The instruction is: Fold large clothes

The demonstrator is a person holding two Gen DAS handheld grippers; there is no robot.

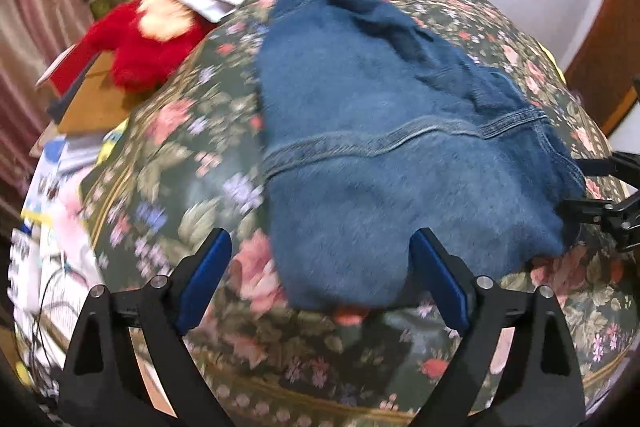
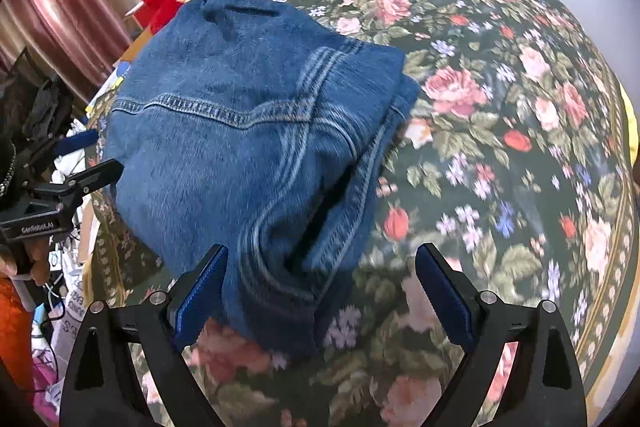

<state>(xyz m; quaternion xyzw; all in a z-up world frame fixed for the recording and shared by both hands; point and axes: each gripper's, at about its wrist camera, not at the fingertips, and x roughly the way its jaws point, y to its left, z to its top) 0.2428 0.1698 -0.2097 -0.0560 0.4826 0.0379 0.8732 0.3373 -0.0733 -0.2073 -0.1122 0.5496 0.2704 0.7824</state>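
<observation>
Only one label is showing clearly — "GenRobot.AI" in white on the black left gripper [image 2: 100, 171] body; print on the papers [image 2: 74, 307] beside the bed is staying illegible.

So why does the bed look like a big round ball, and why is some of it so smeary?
Left wrist view: the fisheye lens bulges the floral bedspread and darkens the corners; motion blur smears the folded denim garment and red plush toy. Right wrist view: same bulge, sharper denim stitching, blurred flowers near the bottom.
</observation>
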